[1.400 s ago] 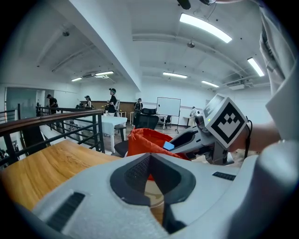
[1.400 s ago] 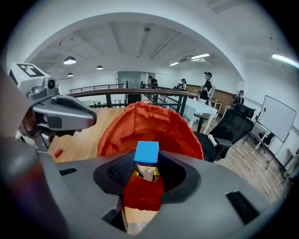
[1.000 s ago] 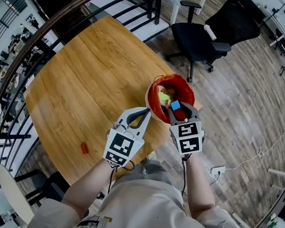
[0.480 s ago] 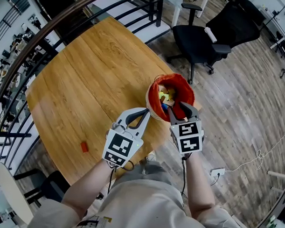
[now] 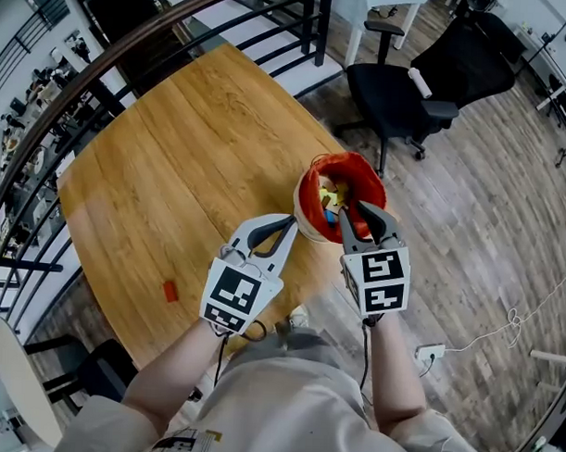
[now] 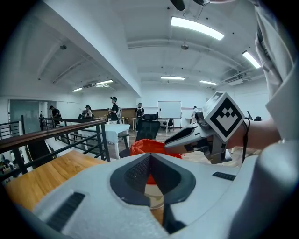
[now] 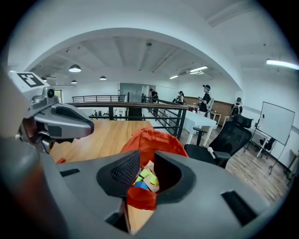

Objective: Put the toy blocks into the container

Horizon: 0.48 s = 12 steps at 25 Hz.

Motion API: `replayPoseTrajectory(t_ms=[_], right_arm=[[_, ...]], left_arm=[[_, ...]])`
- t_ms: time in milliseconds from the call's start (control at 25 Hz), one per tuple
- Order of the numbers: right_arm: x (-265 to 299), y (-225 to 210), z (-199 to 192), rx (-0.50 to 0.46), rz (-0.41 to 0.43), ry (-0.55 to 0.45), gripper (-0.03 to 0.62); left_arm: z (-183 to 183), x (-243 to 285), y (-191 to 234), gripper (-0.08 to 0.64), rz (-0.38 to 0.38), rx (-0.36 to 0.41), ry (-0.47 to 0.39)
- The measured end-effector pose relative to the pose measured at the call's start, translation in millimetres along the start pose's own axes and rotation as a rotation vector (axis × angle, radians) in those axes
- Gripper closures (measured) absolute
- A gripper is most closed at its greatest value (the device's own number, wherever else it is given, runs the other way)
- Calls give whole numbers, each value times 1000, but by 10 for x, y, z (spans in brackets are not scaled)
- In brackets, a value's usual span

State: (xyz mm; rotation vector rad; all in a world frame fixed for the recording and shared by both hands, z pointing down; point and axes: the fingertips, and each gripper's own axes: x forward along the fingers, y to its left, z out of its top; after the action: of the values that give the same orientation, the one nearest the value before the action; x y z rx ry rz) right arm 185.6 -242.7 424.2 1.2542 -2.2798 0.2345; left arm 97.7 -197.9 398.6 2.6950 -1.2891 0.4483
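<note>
Hovering above orange fabric container (image 5: 314,186) near tabletop (image 5: 174,170) edge: right tool (image 5: 362,216). Its jaws have just been closing; narrow gap is left and nothing is pinched between them. Right gripper view looks into container: yellow-green and blue toy blocks (image 7: 142,178) inside. Left tool (image 5: 285,226) just beside container, jaws together, empty; its view shows only container's outside. Head view shows red block (image 5: 170,291) on tabletop, well apart from container.

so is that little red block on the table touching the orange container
Apart. The head view shows the red block lying alone on the table, with a wide stretch of bare wood between it and the orange container.
</note>
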Motion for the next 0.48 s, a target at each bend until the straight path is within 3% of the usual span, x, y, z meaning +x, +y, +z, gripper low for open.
replayPoseTrajectory(t_ms=[480], right_arm=[[-478, 266, 650, -68, 1, -203, 546]], left_arm=[[454, -507, 25, 548, 75, 61, -101]])
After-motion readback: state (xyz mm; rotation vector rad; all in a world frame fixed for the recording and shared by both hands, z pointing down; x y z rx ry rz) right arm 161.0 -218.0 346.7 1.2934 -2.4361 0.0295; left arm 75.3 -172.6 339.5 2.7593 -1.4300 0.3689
